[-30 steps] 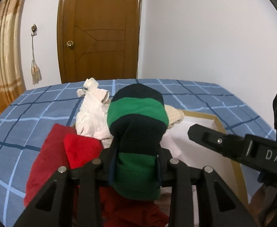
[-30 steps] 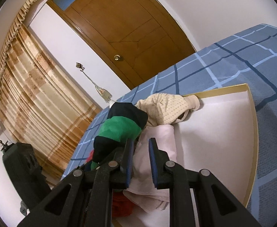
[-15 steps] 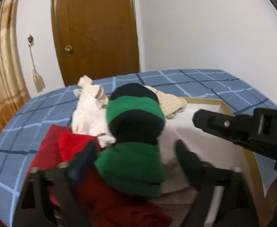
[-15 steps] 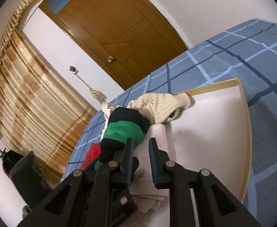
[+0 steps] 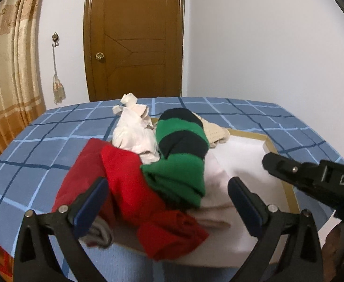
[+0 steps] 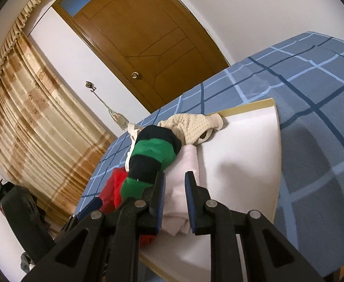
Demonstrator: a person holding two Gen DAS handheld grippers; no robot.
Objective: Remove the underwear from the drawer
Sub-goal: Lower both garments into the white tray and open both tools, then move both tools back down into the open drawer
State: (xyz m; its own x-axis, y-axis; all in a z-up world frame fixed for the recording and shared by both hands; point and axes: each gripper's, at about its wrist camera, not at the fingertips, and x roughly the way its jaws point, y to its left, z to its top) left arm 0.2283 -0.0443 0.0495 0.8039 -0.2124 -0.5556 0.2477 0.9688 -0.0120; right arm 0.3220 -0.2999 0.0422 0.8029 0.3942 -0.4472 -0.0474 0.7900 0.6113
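A green and navy striped underwear (image 5: 181,150) lies on top of a pile in the white drawer (image 5: 271,144) on the bed. Around it lie red (image 5: 125,174), white (image 5: 134,131), cream dotted (image 6: 193,127) and pale pink (image 6: 183,181) pieces. My left gripper (image 5: 167,183) hovers just short of the pile. Its jaws are opening wide, and no pad touches the cloth. My right gripper (image 6: 174,176) hangs over the pale pink piece. Only a narrow slit shows between its fingers, with nothing gripped. Its black body (image 5: 308,176) also shows at the right of the left wrist view.
The drawer (image 6: 249,107) rests on a blue checked bedsheet (image 5: 54,141). A brown door (image 5: 134,47) and a white wall stand beyond the bed, with striped curtains (image 5: 5,70) to the left. The drawer's right half shows bare white bottom (image 6: 242,155).
The left jaws opened and let go of the green striped underwear, which now lies on the pile. Both grippers drew back a little from the drawer.
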